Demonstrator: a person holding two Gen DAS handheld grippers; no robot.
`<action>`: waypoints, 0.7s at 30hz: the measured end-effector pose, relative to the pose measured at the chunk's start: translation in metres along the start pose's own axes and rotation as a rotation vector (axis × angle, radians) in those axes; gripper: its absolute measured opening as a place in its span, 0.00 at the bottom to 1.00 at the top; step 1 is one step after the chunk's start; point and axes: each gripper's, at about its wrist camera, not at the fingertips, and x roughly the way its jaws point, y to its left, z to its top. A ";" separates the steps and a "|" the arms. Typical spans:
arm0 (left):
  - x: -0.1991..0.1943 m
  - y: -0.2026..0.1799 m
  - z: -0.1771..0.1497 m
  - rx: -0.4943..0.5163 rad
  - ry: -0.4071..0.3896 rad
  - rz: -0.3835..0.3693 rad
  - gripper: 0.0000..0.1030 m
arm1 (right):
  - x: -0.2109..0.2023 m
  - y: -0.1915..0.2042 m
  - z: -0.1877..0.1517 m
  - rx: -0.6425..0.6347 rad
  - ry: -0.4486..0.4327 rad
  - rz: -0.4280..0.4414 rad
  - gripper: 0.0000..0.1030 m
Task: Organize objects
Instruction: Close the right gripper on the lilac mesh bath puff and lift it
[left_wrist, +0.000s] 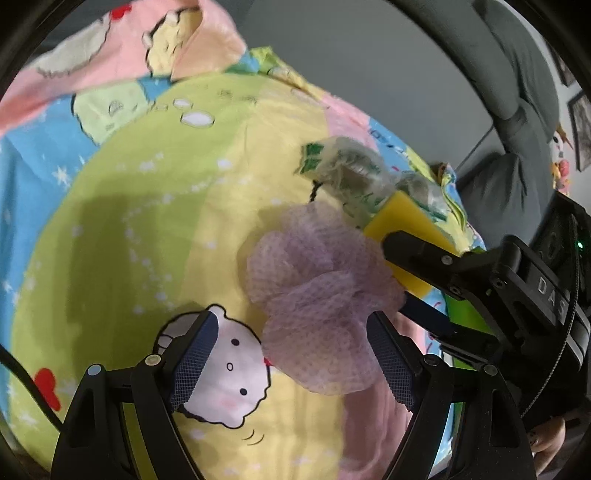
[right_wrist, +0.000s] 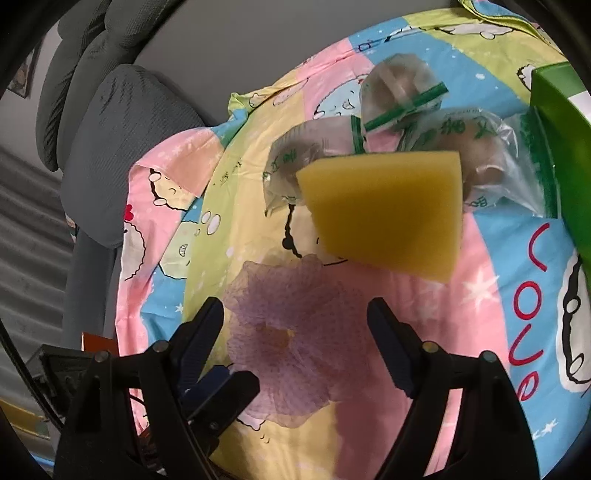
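A purple mesh bath pouf (left_wrist: 314, 295) (right_wrist: 284, 332) lies on the cartoon-print sheet (left_wrist: 147, 240). My left gripper (left_wrist: 293, 358) is open just above it, with the pouf's lower edge beside the right pad and clear of the left one. A yellow sponge (left_wrist: 402, 218) (right_wrist: 384, 214) leans tilted against crumpled plastic bags with green print (left_wrist: 351, 170) (right_wrist: 399, 92). My right gripper (right_wrist: 295, 332) comes in from the right of the left wrist view. It is open, and the sponge sits just beyond its fingertips with the pouf under them.
A green box (right_wrist: 557, 147) stands at the right edge of the sheet. Grey cushions (right_wrist: 110, 147) (left_wrist: 517, 110) lie past the sheet's far edge. A hand (left_wrist: 550, 439) shows at the lower right, behind the right gripper.
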 end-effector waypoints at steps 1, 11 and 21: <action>0.001 0.000 0.000 -0.001 0.000 0.013 0.81 | 0.001 -0.001 0.000 0.001 0.001 -0.018 0.78; 0.001 -0.004 -0.007 0.050 -0.016 0.046 0.81 | 0.021 -0.003 -0.003 0.014 0.050 -0.023 0.76; 0.007 -0.009 -0.008 0.073 -0.033 0.078 0.81 | 0.024 -0.005 -0.004 0.020 0.053 -0.040 0.60</action>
